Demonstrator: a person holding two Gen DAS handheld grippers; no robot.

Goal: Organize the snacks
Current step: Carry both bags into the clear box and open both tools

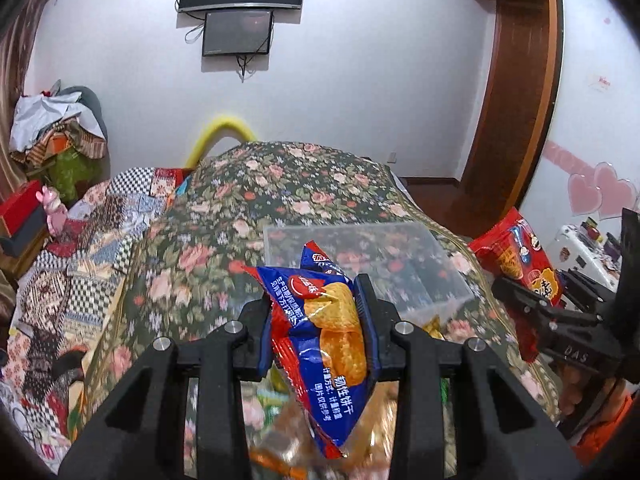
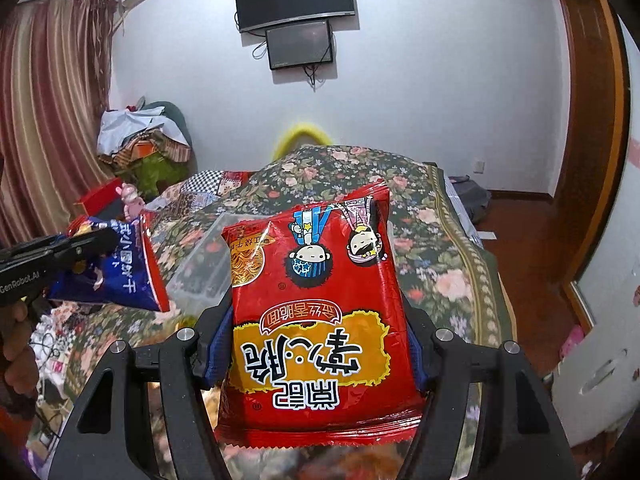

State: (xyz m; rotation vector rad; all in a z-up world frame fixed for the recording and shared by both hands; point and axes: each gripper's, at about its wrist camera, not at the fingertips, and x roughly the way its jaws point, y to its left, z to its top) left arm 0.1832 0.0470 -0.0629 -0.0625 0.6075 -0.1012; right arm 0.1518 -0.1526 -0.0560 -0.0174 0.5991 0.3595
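**Packets raised, bin lying ahead of both claws**

Fingers of your left gripper [image 1: 318, 320] are pinching the blue biscuit packet [image 1: 320, 344] across its width, closed down until the wrapper is crumpling between the blue pads. You are holding it clear of the bedspread, its long axis running up and down the frame, one crimped end pointing toward the upper middle and the other hanging below the claw.

Your right gripper [image 2: 320, 344] is clamping the red noodle packet [image 2: 316, 320] by its side edges, jaws set about as wide as the packet. It is standing nearly upright, long axis vertical in the frame, printing upside down, top seam leaning toward the upper right.

Beyond both claws the clear plastic bin [image 1: 448, 264] is sitting on the floral bedspread [image 1: 280, 176]. In the left wrist view it is lying just above and right of the blue packet; in the right wrist view its wall [image 2: 200, 256] is peeking out left of centre, behind the red packet. Judging by this, your left claw is the nearer one, needing a short push forward and slightly right. More loose snacks are blurring below the claws.
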